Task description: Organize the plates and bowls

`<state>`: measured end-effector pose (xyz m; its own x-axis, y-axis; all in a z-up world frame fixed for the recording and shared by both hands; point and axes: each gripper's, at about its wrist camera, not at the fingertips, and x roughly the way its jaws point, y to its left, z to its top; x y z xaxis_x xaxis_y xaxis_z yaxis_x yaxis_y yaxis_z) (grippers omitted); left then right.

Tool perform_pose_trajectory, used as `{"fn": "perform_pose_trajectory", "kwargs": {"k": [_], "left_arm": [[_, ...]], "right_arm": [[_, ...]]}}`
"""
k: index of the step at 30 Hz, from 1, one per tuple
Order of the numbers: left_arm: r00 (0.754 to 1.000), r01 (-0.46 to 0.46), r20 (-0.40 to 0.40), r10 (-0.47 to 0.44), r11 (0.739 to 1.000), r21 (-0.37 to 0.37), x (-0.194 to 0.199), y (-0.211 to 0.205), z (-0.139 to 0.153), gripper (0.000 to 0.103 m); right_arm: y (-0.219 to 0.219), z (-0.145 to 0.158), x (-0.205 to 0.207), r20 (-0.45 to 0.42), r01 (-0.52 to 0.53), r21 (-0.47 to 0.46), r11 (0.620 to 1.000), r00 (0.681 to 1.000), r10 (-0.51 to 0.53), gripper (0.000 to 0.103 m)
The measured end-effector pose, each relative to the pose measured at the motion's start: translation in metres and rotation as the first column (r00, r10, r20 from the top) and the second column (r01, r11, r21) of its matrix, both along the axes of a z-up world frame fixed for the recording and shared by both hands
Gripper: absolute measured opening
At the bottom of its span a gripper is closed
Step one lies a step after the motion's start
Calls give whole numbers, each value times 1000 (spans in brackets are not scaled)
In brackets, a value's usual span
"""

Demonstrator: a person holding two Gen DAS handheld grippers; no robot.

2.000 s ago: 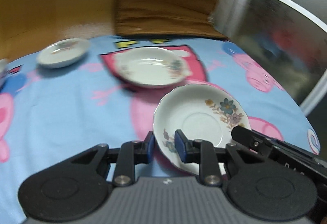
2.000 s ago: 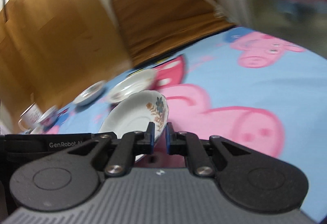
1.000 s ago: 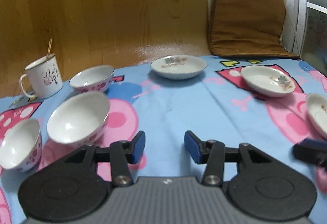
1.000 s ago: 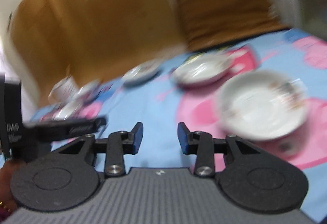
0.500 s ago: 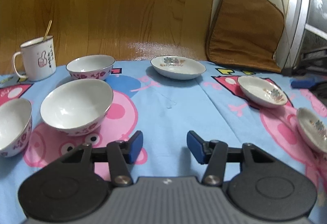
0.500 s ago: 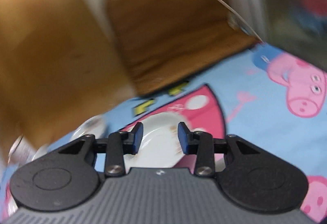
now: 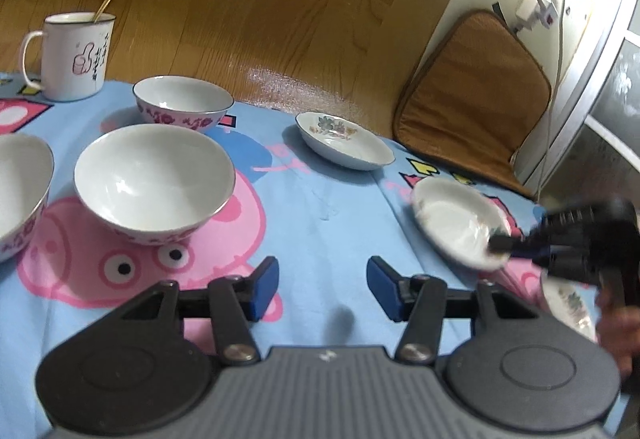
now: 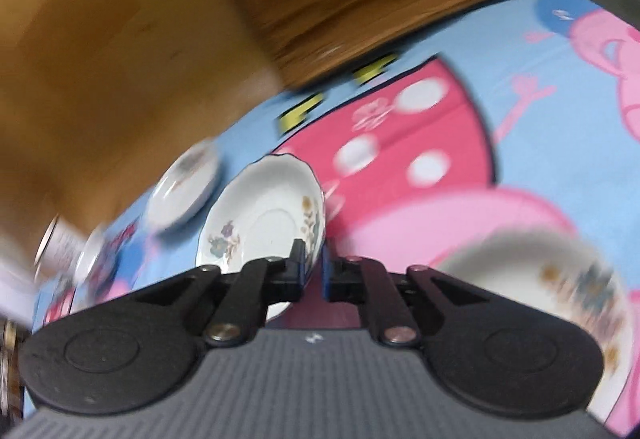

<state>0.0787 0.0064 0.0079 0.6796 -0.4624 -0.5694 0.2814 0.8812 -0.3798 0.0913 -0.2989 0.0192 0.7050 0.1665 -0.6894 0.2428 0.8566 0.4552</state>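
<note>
Here the right gripper (image 8: 314, 271) pinches the floral plate's (image 8: 260, 223) rim, apparently tilted; left gripper (image 7: 323, 289) spread, empty.

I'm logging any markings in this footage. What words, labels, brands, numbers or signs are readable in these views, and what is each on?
None reads as clear text.
Mug: pink thumbs-up drawing with dark handwritten characters beside it, too small to read.
Left gripper body: a small pale logo mark, no legible letters.
Tablecloth: yellow block shapes near its far edge, cut off and unreadable.
</note>
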Motion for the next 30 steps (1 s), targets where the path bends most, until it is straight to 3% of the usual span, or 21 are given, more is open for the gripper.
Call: {"fn": "perform_pose_trajectory", "kwargs": {"k": [6, 8, 11, 13, 15, 27, 30], "left_arm": [[998, 52, 16, -53, 998, 30, -7, -10, 1, 54], [997, 76, 12, -77, 996, 41, -11, -14, 3, 51], [993, 115, -2, -115, 992, 42, -20, -19, 6, 43], [990, 140, -14, -140, 989, 48, -28, -22, 7, 23], [989, 148, -25, -146, 986, 72, -36, -24, 4, 20], [993, 117, -43, -114, 990, 83, -49, -23, 6, 18], [993, 113, -49, -109, 991, 79, -50, -26, 10, 17]], "right_arm": [[37, -10, -47, 3, -171, 97, 980, 985, 172, 11], [44, -13, -64, 18, -208, 118, 971, 978, 208, 11], [56, -13, -84, 44, -250, 77, 965, 968, 247, 15], [62, -14, -94, 63, -255, 45, 966, 966, 252, 19], [66, -15, -101, 92, -252, 11, 968, 964, 250, 20], [71, -16, -105, 172, -196, -66, 978, 964, 204, 20], [70, -17, -112, 180, -185, -97, 978, 963, 200, 16]]}}
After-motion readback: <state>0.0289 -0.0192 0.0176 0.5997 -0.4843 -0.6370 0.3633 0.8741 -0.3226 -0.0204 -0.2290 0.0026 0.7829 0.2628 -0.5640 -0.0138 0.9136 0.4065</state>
